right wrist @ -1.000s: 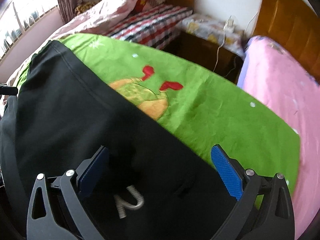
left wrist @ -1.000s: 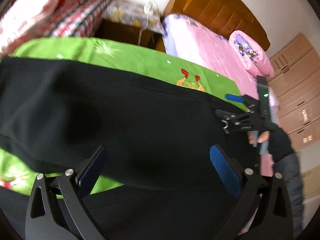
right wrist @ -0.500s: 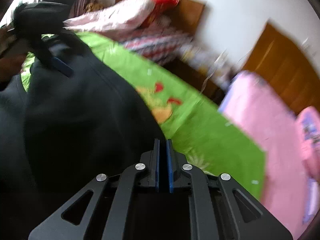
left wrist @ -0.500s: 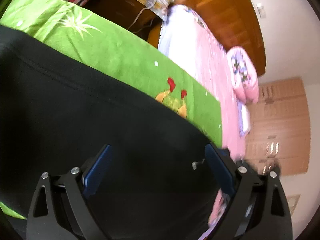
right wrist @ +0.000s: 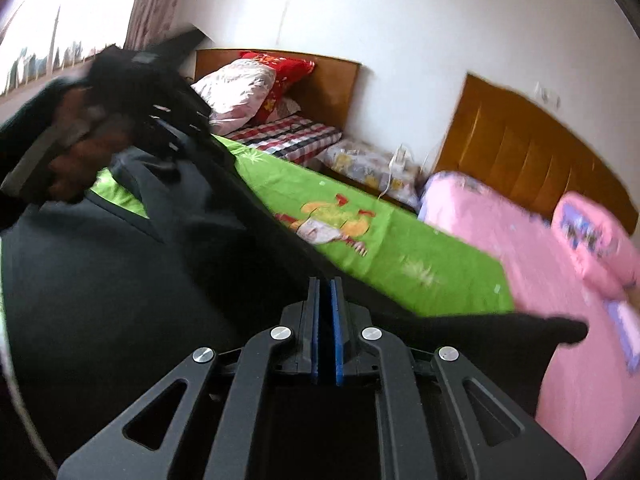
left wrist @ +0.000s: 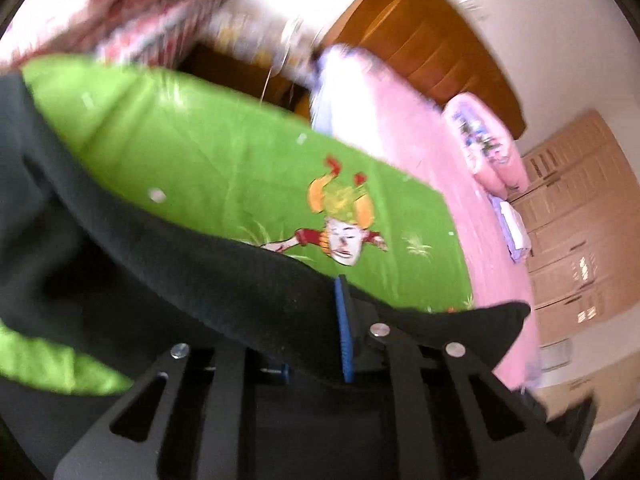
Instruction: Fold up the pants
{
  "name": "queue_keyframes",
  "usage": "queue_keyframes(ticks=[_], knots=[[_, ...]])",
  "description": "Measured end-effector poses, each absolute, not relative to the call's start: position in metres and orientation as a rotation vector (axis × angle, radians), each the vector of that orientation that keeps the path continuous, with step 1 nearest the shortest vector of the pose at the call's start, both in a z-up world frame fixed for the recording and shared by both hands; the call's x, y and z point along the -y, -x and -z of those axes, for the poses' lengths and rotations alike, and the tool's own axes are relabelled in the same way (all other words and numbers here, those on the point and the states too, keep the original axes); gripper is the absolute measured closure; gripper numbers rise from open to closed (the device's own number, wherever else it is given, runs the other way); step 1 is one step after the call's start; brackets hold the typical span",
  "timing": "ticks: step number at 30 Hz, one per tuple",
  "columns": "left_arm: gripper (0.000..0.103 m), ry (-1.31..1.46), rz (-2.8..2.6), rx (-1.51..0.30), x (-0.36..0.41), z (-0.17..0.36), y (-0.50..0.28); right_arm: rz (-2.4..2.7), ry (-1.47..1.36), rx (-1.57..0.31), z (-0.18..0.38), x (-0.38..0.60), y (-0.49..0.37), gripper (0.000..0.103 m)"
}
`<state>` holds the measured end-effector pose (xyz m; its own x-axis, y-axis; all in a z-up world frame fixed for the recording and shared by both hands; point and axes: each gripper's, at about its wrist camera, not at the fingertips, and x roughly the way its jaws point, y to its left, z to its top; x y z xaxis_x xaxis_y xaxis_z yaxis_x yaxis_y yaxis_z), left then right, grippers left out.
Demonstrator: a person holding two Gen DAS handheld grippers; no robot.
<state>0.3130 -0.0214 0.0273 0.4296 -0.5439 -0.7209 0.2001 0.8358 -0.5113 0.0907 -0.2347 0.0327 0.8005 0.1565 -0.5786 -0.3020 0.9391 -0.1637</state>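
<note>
The black pants (left wrist: 132,264) lie over a green cartoon bedspread (left wrist: 224,168). My left gripper (left wrist: 340,320) is shut on the pants' edge and holds it lifted above the bed. My right gripper (right wrist: 325,312) is shut on another part of the pants' edge (right wrist: 460,332), which stretches taut to its right. The pants (right wrist: 120,280) rise in a fold toward the left gripper (right wrist: 160,116), seen at upper left in the right wrist view with the hand holding it.
A second bed with a pink sheet (right wrist: 560,300) and rolled pink quilt (right wrist: 600,240) stands to the right. Wooden headboards (right wrist: 520,148), pillows (right wrist: 240,88) and a nightstand (right wrist: 368,164) line the far wall. A wardrobe (left wrist: 580,220) stands beyond.
Both grippers were open over the flat pants a second ago. The right closed first, then the left; both now hold the fabric edge raised off the bed.
</note>
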Motion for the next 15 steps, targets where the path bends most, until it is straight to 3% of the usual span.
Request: queue_keyframes(ticks=[4, 6, 7, 13, 15], knots=[[0.086, 0.248, 0.524, -0.824, 0.015, -0.058, -0.212, -0.251, 0.129, -0.560, -0.048, 0.247, -0.048, 0.082], [0.086, 0.241, 0.551, -0.799, 0.012, -0.054, -0.177, -0.248, 0.050, -0.550, -0.049, 0.255, -0.022, 0.030], [0.086, 0.240, 0.558, -0.789, 0.008, -0.047, -0.158, -0.232, 0.000, -0.549, -0.045, 0.257, 0.000, 0.022], [0.083, 0.257, 0.578, -0.831, -0.015, 0.011, -0.111, -0.075, -0.352, -0.583, -0.005, 0.310, 0.069, 0.020], [0.072, 0.294, 0.587, -0.844, -0.022, 0.021, -0.110, -0.030, -0.470, -0.591, 0.005, 0.330, 0.076, 0.025]])
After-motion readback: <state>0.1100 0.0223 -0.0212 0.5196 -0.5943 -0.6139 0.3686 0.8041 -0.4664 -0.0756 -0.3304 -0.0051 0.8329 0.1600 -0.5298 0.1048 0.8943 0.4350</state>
